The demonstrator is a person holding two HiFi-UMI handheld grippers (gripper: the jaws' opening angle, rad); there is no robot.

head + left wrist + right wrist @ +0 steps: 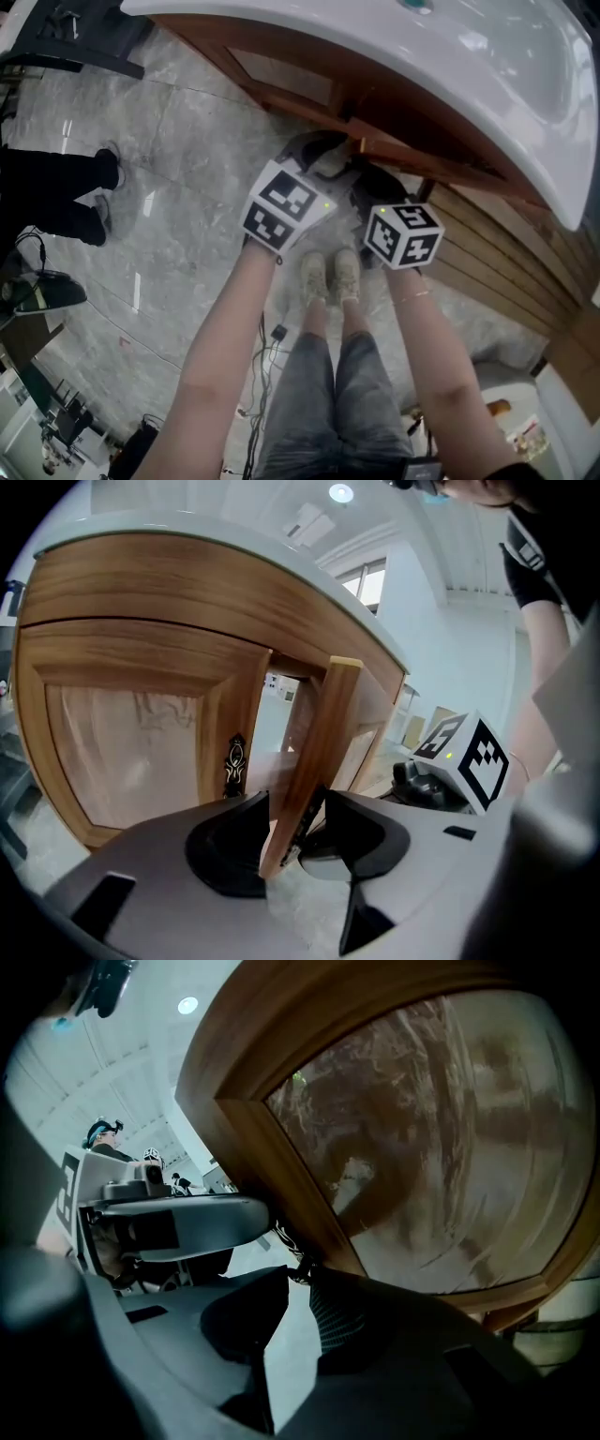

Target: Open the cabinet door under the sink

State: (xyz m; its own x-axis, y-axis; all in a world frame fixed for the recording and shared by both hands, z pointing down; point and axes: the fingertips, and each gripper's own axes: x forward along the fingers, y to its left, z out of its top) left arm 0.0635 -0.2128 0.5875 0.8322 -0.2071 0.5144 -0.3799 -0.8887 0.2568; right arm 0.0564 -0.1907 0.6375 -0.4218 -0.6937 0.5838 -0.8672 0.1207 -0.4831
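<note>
While the right door of the cabinet under the sink stands ajar, swung out toward the person, its free edge sits between the left gripper's fingers. These are spread wide, and the edge sits loose, nearer the left finger.

Right gripper: fingers half closed, tips pinched on the lower end of that door's dark handle. The door's panel face is just to the right.

Left door: shut, flush in its frame. Its ornate left handle sits on the inner stile, just beside the gap.

Gap between the doors: narrow, widening toward the top. Daylight shows through it. What the cabinet holds cannot be made out.

Clearances, head view:
- The sink rim overhangs the cabinet front and both grippers.
- The grippers are side by side, just apart.
- Slats are close on the right, near the right forearm.
- The person's shoes are just behind the grippers.
- The pale stone floor lies open to the left.
- Cables lie beside the person's legs.
- A bystander's legs are well apart at the left edge.
</note>
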